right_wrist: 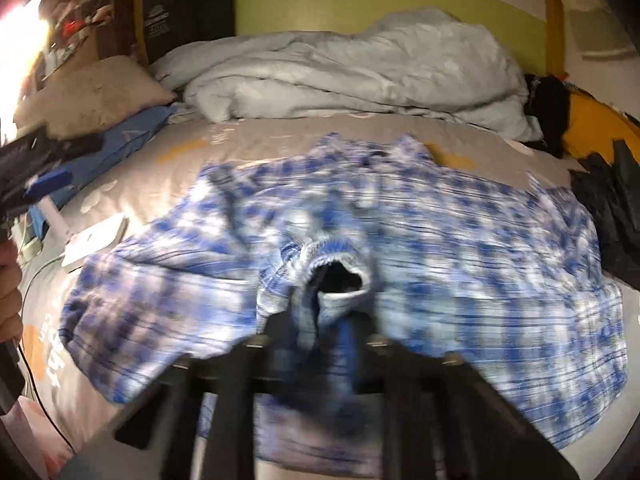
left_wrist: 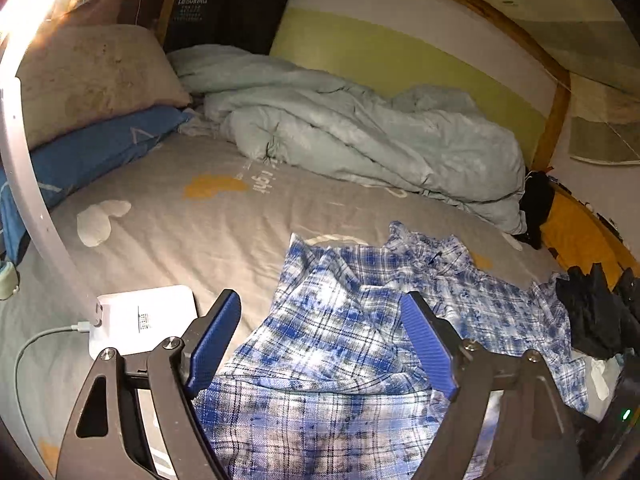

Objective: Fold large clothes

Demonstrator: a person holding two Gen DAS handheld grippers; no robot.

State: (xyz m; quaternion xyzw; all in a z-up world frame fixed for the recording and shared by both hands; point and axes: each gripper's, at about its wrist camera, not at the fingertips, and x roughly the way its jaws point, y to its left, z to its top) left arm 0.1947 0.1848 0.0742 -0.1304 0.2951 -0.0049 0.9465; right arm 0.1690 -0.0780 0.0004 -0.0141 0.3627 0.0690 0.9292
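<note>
Shirt (left_wrist: 332, 344), blue and white plaid, lies crumpled on the grey bedsheet (left_wrist: 192, 240), spread across the near half of the bed. One part reaches toward the dark clothes (left_wrist: 596, 312) at the right edge.

Left gripper (left_wrist: 320, 340): jaws stand wide apart above the shirt. Fabric shows between the blue pads (left_wrist: 218, 336), but neither pad presses on it; nothing is held.

Right gripper (right_wrist: 336, 320): jaws are closed, with a bunched fold of the shirt (right_wrist: 440, 240) caught between them near the middle of the garment. A tube-shaped opening of cloth, possibly a cuff, stands just ahead of the fingertips. This view is heavily blurred, so the exact pinch point cannot be confirmed.

Surroundings: a white lamp base (left_wrist: 140, 320) with a cable sits on the sheet just left of the shirt, its arm curving up the left side. A pale quilt (left_wrist: 360, 128) is heaped along the far side against the wall. A beige pillow (left_wrist: 92, 76) rests on a blue pillow (left_wrist: 88, 156) at the far left.
</note>
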